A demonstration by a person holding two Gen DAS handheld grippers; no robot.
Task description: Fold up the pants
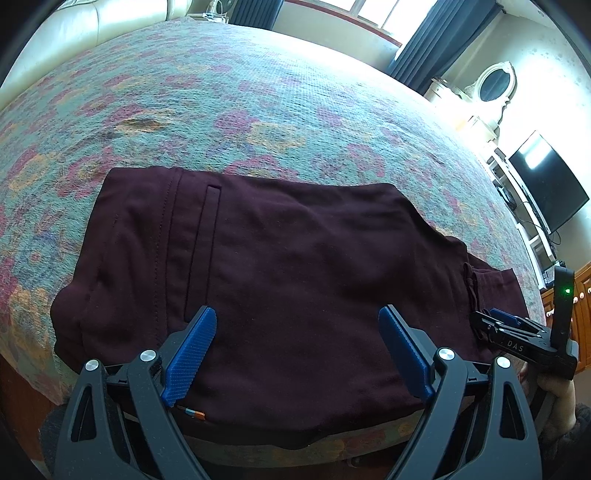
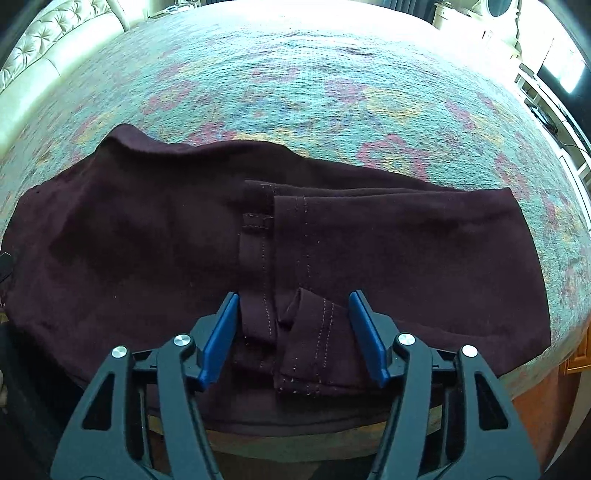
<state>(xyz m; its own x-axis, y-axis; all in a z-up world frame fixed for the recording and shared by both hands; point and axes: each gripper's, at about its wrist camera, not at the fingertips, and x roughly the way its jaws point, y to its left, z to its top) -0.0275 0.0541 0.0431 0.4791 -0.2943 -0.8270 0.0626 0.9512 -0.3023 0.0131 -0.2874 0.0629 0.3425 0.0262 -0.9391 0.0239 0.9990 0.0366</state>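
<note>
My right tongs are standing partly open over the near edge of the maroon pants, their blue pads straddling a bunched hem end with pale stitching; the cloth is lying between the pads, but I am not seeing them press on it, so I am judging it free. My left tongs are hanging wide open above the waist end, holding nothing, with the pocket slit just beyond the left pad.

The pants are lying folded lengthwise across the floral bedspread, close to the near edge of the bed, with the leg ends doubled back over the middle. In the left view my right tongs are showing at the far right, down on the hem.

I am judging the fold roughly made but untidy. The hem corner is standing curled up rather than flat, so if I am pulling away carelessly a pad may be catching the loose flap and dragging it open. The near edge is also hanging slightly over the bed's rim, and any tug toward me risks sliding the whole bundle off. A cream sofa and a dark screen are sitting well apart.
</note>
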